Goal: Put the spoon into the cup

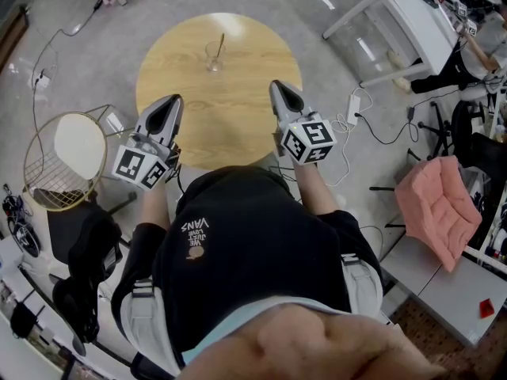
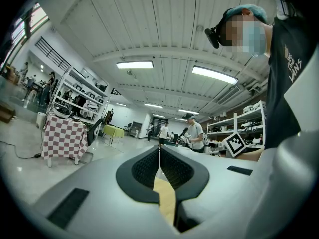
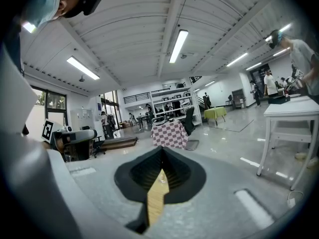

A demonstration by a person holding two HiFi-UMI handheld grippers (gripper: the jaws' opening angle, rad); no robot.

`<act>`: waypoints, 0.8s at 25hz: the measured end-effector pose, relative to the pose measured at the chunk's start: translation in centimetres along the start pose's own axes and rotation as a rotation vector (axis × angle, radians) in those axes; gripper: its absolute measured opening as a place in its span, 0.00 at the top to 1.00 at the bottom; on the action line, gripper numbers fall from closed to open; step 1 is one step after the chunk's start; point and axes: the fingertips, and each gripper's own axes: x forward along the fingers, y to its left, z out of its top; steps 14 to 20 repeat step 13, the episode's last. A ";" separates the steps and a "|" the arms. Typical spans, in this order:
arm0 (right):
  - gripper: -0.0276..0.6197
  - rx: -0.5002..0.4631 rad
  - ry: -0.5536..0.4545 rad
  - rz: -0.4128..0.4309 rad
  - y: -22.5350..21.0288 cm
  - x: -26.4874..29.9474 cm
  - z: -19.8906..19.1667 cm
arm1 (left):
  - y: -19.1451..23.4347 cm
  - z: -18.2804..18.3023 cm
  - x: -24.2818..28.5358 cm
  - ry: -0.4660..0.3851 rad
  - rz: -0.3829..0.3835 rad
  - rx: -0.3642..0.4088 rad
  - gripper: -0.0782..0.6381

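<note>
Left claw (image 1: 175, 100) and right claw (image 1: 276, 85) are both pinched shut, empty. Spoon (image 1: 221, 43) looks already in the cup (image 1: 214, 58), so a careless reach could tip it over.

"VANS" — on the black shirt (image 1: 238, 244)

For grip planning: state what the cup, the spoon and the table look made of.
Cup: clear glass or clear plastic; the tabletop shows through it.
Spoon: thin, dark, likely metal, too small to be sure.
Table: pale wood or wood veneer, matte, faint grain.
</note>
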 end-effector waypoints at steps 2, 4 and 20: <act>0.96 0.000 0.000 0.002 0.1 0.2 0.0 | 0.1 0.0 0.0 0.001 0.002 0.000 0.89; 0.96 0.002 0.001 0.003 -0.1 0.3 0.0 | 0.2 -0.1 0.1 0.001 0.005 -0.001 0.89; 0.96 0.003 -0.002 0.004 0.1 0.6 0.2 | 0.4 0.2 0.0 0.000 0.010 -0.001 0.89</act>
